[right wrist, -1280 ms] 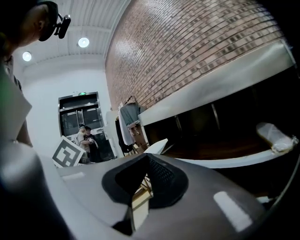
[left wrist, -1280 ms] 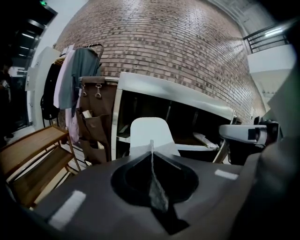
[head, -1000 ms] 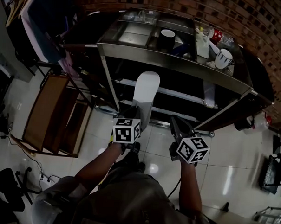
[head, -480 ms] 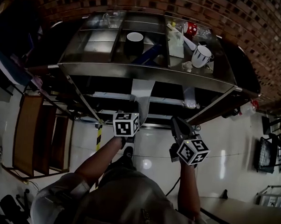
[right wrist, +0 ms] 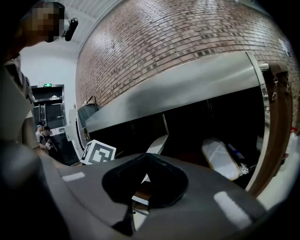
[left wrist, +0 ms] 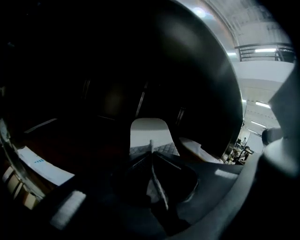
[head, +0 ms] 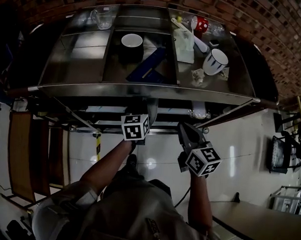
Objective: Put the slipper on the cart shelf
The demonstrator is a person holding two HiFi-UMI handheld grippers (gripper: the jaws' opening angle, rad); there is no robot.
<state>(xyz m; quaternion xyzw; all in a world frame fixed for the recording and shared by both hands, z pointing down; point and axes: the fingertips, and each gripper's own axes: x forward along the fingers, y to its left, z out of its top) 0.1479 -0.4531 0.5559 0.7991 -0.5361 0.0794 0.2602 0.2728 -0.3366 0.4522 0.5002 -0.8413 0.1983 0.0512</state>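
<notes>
Under the top deck of the steel cart (head: 82,89), towards the left, the left gripper (left wrist: 152,152) reaches in with its jaws pressed together on one end of the white slipper (left wrist: 149,133). The slipper's far end points deeper in over the lower shelf (head: 111,110), and whether it rests on that shelf cannot be told. A black mug (head: 131,44) stands on the deck above. Just to the right, the right gripper (head: 184,134) hangs outside the cart's edge, its jaws closed on nothing. Further right, a pale oblong bundle (right wrist: 222,159) lies on the lower shelf.
</notes>
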